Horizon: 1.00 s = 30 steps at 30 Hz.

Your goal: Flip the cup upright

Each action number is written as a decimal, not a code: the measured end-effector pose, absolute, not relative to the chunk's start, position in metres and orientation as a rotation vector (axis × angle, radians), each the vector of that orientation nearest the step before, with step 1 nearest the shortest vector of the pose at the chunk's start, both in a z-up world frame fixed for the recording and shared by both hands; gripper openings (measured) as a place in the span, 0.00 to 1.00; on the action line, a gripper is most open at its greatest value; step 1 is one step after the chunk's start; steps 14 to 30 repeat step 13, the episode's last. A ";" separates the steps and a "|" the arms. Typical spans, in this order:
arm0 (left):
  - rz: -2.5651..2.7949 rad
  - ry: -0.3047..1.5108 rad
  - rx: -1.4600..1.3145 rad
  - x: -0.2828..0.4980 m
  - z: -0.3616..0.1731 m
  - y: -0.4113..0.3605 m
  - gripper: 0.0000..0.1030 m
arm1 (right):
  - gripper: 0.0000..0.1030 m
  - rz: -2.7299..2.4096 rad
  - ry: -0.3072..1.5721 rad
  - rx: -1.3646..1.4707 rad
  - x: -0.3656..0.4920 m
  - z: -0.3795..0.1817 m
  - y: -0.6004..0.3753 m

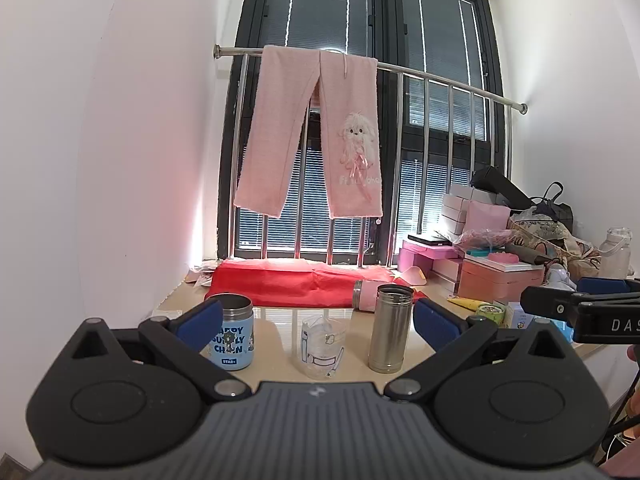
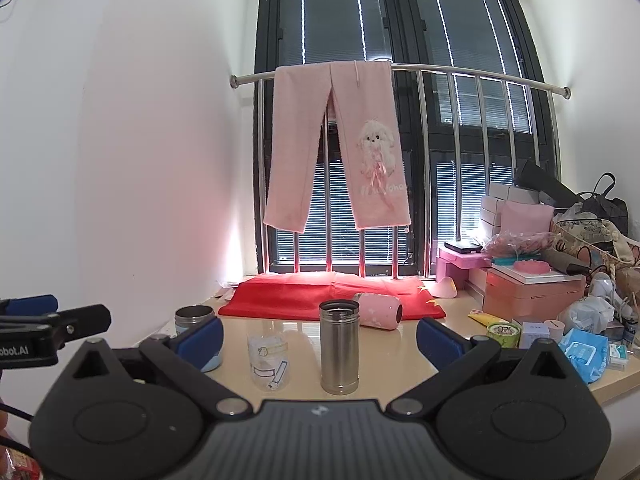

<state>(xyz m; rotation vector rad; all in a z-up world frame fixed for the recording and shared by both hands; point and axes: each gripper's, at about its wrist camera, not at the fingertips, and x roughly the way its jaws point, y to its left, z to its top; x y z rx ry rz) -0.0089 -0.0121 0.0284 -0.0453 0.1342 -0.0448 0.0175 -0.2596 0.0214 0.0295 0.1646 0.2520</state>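
A pink cup [image 2: 380,311] lies on its side on the tan table, at the edge of a red cloth [image 2: 304,296], its dark mouth facing right. In the left wrist view only its end [image 1: 363,290] shows behind a steel flask [image 1: 390,328]. The steel flask [image 2: 339,346], a clear printed glass [image 2: 269,362] and a blue printed tumbler [image 1: 232,332] stand upright nearer me. My left gripper [image 1: 318,320] and right gripper [image 2: 320,338] are both open and empty, short of these cups.
Boxes, bags and packets [image 2: 552,280] crowd the right side of the table. A railing with hanging pink trousers [image 2: 340,152] stands behind, before a dark window. A white wall is on the left. The table's front edge [image 2: 616,388] runs at right.
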 end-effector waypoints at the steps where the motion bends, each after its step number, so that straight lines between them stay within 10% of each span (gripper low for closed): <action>1: -0.044 0.134 -0.046 -0.009 0.028 -0.012 1.00 | 1.00 0.252 0.165 0.029 0.018 0.021 -0.260; 30: -0.037 0.141 -0.044 -0.009 0.027 -0.012 1.00 | 1.00 0.250 0.168 0.029 0.018 0.021 -0.258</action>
